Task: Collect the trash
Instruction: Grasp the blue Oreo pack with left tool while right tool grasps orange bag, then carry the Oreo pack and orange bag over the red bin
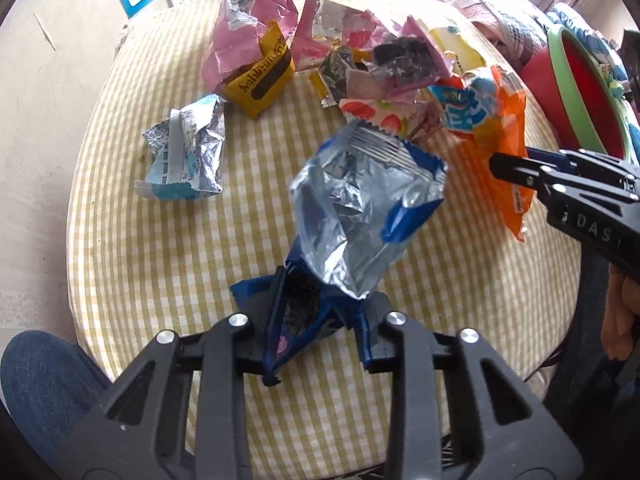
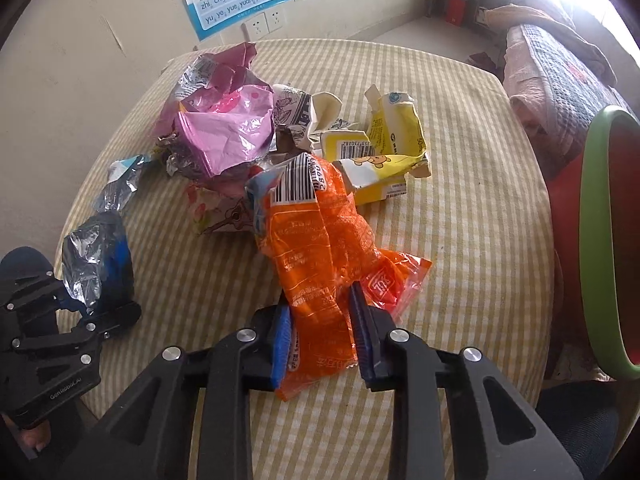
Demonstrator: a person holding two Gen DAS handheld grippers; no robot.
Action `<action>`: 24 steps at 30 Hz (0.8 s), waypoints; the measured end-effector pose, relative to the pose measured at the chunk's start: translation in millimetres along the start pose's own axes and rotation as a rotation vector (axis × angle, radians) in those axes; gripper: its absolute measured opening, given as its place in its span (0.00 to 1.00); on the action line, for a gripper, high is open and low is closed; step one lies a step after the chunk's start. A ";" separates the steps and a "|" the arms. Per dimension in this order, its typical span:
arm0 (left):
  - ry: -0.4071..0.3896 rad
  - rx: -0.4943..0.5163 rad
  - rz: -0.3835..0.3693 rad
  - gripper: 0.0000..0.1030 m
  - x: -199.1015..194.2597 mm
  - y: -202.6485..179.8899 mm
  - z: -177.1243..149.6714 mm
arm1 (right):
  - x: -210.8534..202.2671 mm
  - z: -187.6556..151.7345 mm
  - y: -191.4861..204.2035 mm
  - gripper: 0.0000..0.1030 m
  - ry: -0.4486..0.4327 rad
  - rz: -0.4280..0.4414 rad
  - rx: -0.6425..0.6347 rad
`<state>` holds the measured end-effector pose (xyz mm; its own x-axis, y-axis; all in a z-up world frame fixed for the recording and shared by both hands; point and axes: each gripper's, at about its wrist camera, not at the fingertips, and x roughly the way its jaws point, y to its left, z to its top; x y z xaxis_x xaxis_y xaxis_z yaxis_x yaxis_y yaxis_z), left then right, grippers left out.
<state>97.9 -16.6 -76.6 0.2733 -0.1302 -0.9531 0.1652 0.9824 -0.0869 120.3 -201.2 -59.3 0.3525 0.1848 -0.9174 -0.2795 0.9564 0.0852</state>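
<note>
The left claw (image 1: 316,320) pinches a blue and silver wrapper (image 1: 360,216) and holds it up over the table (image 1: 168,248). The right claw (image 2: 320,332) squeezes an orange wrapper (image 2: 316,248) lying on the table, near the red bin (image 2: 600,240)

Two grippers show: the left one (image 1: 316,320) closed on one blue wrapper (image 1: 360,208), the right one (image 2: 320,332) with its pads around one orange wrapper (image 2: 320,248). On one table (image 2: 480,208) lie more wrappers. Two are pink (image 1: 236,44) (image 1: 320,32), one is yellow and brown (image 1: 264,80), one is silver and light blue (image 1: 188,152), and one has strawberries (image 1: 380,114). The yellow cartons (image 2: 384,152) are torn, so their number is unclear. One bin (image 2: 600,240) with a green rim stands beside the table. The wall has two sockets (image 2: 266,22).
</note>
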 end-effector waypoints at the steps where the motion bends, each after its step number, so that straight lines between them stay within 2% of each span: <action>1: -0.003 -0.004 -0.002 0.23 -1.8 0.7 -0.2 | -2.6 1.4 0.2 0.24 -0.004 0.004 0.004; 12: -0.074 -0.055 -0.057 0.13 -45.1 3.7 -10.5 | -47.0 -8.8 -0.6 0.23 -0.071 0.035 0.026; 24: -0.142 -0.058 -0.118 0.13 -74.9 -18.5 -4.7 | -77.3 -15.5 -23.2 0.23 -0.138 0.033 0.089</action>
<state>69.9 -24.4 -5.0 0.3868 -0.2590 -0.8850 0.1507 0.9646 -0.2164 85.6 -241.2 3.6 0.4657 0.2396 -0.8519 -0.2151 0.9644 0.1537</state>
